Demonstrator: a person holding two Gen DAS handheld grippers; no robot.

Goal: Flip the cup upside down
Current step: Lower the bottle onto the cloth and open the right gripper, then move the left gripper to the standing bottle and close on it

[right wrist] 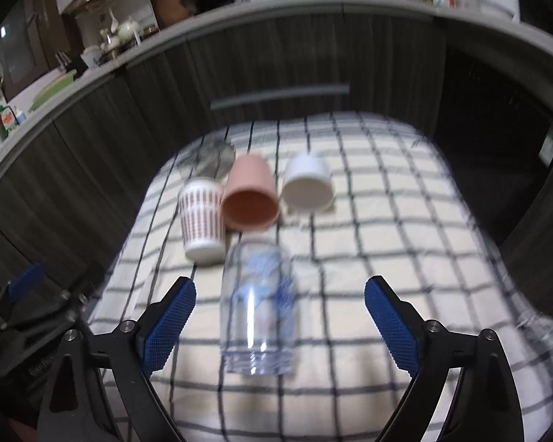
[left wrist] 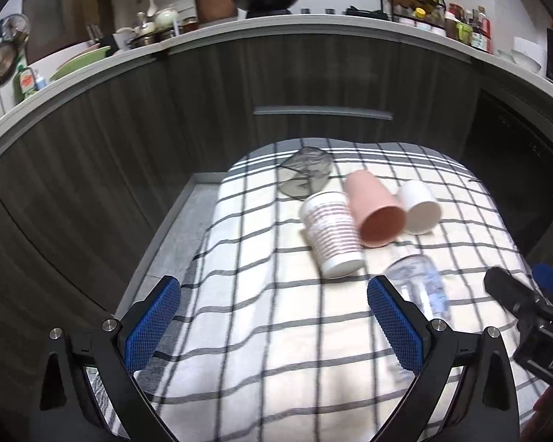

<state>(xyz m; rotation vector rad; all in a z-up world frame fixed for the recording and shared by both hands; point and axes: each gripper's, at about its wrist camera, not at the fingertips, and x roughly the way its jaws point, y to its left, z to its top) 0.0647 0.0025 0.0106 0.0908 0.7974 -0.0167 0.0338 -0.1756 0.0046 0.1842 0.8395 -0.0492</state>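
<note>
Several cups lie on their sides on a checked cloth [left wrist: 261, 331]. A clear glass with blue print [right wrist: 258, 305] lies nearest, between the fingers of my open right gripper [right wrist: 280, 316], untouched; it also shows in the left wrist view [left wrist: 420, 283]. Behind it lie a white cup with pink stripes [right wrist: 202, 217] [left wrist: 331, 235], a pink cup [right wrist: 250, 195] [left wrist: 376, 210] with its mouth toward me, and a white cup [right wrist: 308, 186] [left wrist: 418, 204]. A dark smoky glass [left wrist: 306, 176] lies furthest back. My left gripper [left wrist: 272, 320] is open and empty, left of the cups.
The cloth [right wrist: 387, 239] covers a table standing before dark wood cabinets [left wrist: 313, 73] under a white counter. The right gripper's body [left wrist: 531, 316] shows at the right edge of the left wrist view. A grey floor strip [left wrist: 180, 228] runs along the cloth's left side.
</note>
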